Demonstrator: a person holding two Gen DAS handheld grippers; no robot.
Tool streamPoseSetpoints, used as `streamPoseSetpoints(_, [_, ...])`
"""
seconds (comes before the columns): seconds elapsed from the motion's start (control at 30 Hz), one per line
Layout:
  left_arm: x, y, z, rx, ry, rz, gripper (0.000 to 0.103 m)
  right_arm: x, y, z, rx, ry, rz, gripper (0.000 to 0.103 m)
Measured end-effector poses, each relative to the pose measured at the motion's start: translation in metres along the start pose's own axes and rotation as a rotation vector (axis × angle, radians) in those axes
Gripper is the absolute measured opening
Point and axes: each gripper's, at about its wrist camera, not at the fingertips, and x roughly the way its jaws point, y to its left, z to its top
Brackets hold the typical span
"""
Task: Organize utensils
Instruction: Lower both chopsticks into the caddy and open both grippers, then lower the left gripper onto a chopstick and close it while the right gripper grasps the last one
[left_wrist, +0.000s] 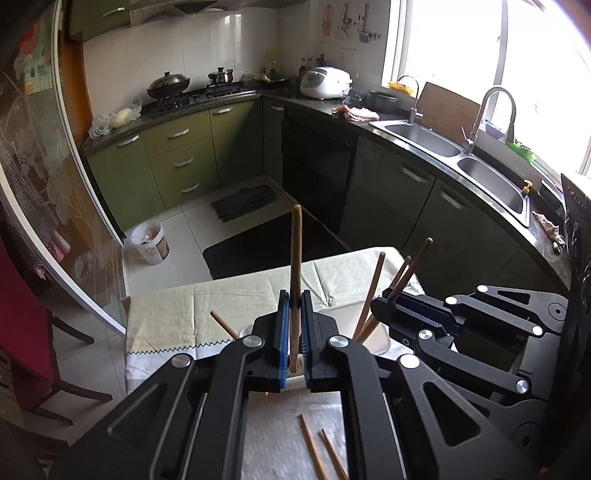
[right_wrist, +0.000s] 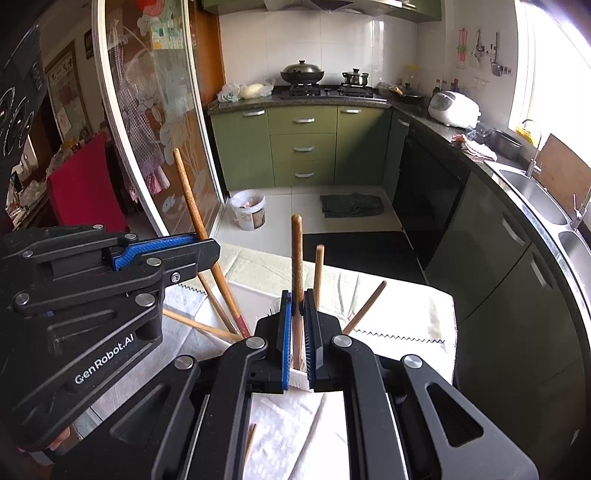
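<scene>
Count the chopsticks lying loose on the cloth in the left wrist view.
2. One chopstick lies below the left hand-held gripper, the other chopstick just right of it. The gripper may hide more.

One legible marking is recorded: white lettering reading "GenRobot.AI", printed along a black link arm of the left tool (right_wrist: 207, 247), seen in the right wrist view. The sheets pasted on the glass door (right_wrist: 162, 33) and the framed piece (right_wrist: 64, 92) on the wall behind it carry print too small and blurred to read. No other text, number or sign is readable in either view.
</scene>
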Motion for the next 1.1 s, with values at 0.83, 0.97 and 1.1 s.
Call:
streamPoseSetpoints(0.83, [-0.025,-0.002,-0.1,0.008,0.225,-0.044,0.049,-0.091,-0.025,-0.111,0.041,-0.024,0.042,0.024])
streamPoseSetpoints(0.97, [0.014,-0.008,-0.142,0.003,0.348,-0.051,0.049,-0.092,-0.038,-0.156,0.069,0.03,0.038,0.024])
streamPoseSetpoints(1.1, [0.059,-0.006,-0.166,-0.038,0.431,-0.033,0.038,-0.087,-0.053,-0.192,0.1,0.083,0.039,0.024])
